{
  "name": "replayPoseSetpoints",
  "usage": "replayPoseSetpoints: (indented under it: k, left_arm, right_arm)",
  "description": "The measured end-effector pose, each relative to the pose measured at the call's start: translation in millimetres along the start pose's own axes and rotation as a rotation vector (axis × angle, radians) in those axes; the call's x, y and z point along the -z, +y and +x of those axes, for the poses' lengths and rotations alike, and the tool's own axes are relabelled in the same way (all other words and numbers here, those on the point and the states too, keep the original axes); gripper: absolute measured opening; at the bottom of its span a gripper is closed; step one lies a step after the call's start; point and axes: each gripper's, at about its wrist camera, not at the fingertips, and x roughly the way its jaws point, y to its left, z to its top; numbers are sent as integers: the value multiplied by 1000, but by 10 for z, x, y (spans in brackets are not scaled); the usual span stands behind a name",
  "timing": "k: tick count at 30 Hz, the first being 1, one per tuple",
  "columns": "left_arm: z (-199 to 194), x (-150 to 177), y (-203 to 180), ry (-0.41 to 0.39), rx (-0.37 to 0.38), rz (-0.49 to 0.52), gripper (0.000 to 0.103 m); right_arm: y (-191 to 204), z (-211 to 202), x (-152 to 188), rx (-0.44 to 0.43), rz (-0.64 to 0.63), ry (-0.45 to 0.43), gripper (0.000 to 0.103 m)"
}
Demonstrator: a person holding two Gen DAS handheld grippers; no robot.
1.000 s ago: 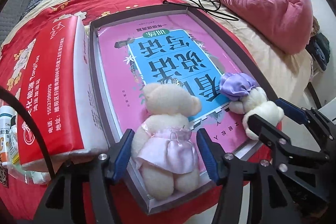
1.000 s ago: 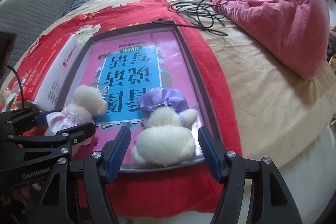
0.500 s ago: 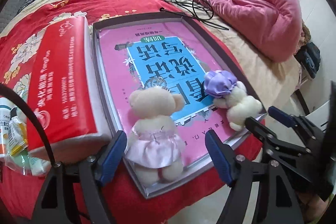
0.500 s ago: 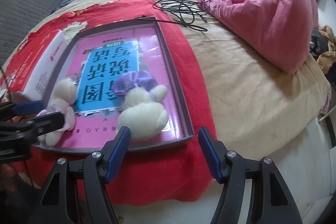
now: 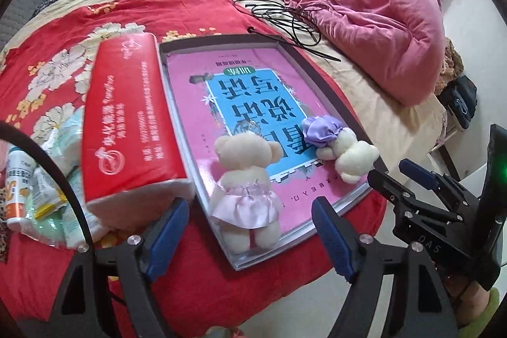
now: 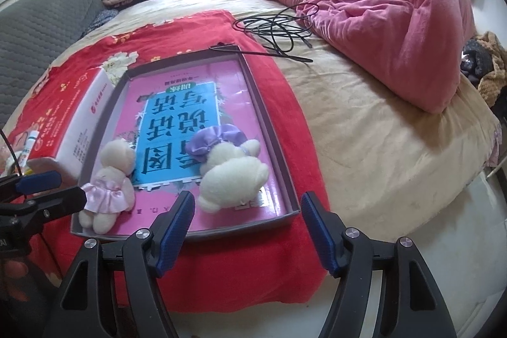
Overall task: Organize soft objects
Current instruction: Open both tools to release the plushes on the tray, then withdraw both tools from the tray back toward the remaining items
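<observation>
Since a second ago both hand-held grippers have backed off the toys: the left hand-held gripper [image 5: 250,238], jaws just opened wider, now stands apart and empty short of the bear in the pink dress [image 5: 245,189], which it earlier straddled; the right hand-held gripper [image 6: 245,232], also just widened, stands apart and empty short of the bear in the purple bonnet [image 6: 229,168]. Count: two plush bears, both lying in one shallow tray [image 5: 312,67] atop a pink-and-blue book cover [image 5: 202,103] on the bed's red floral cloth [image 5: 63,53]. One red tissue pack [image 5: 126,129] just beside the tray, one pink quilt [image 5: 380,21], one black cable coil [image 5: 285,18].
</observation>
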Motion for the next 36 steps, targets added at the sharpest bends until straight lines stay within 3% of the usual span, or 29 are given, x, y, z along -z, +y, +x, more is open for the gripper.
replayPoseSetpoints:
  k: [18, 36]
  left_arm:
    - [-552, 45, 164, -70, -67, -14, 84]
    - [-1209, 206, 801, -118, -178, -80, 84]
  right_arm:
    - [352, -415, -121, -27, -28, -64, 77]
    - [1234, -855, -241, -160, -70, -134, 77]
